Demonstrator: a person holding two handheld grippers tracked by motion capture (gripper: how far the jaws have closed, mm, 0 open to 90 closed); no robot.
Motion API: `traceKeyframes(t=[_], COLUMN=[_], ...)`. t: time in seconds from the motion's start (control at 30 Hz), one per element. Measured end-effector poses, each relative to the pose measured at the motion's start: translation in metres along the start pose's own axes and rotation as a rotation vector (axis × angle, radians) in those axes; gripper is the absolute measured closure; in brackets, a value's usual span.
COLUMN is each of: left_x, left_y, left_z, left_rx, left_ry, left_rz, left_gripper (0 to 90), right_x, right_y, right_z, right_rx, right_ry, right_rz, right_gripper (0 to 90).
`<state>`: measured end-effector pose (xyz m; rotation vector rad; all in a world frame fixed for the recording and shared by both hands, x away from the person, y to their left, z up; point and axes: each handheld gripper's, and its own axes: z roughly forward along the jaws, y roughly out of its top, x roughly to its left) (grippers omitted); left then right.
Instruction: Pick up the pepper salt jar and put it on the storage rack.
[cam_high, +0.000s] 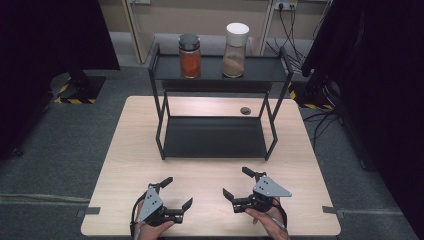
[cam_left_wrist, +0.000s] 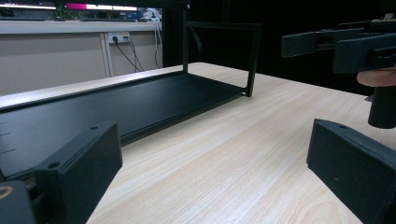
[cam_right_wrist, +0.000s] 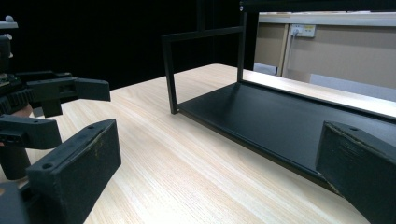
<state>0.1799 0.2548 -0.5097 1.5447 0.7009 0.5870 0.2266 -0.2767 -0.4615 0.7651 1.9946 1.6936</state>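
Grippers are sitting at the near edge of the table (cam_high: 125, 150), both spread wide w/ nothing between the jaws — left gripper (cam_high: 177, 192) near-left, right gripper (cam_high: 239, 182) near-right, well apart, jaws facing each other. Black rack (cam_high: 215, 137) is standing just beyond them, mid-table; its lower shelf is lying bare in both gripper views. On the top shelf at the far side, a dark-lidded jar (cam_high: 190, 56) of orange stuff is standing upright at left, beside a white-lidded jar (cam_high: 235, 50) of tan stuff at right — not touching.
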Motion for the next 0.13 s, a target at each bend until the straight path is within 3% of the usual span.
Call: traceKeyframes(t=[0.13], left_x=[0.0006], left_y=[-0.0001], left_z=[0.0001], left_rx=[0.001], left_ry=[0.004], left_rz=[-0.002], left_gripper=[2.6], right_x=[-0.0008], right_y=[0.0003], right_z=[-0.0004], right_rx=[-0.006], right_ry=[0.001], right_rz=[0.001], right_gripper=[0.6])
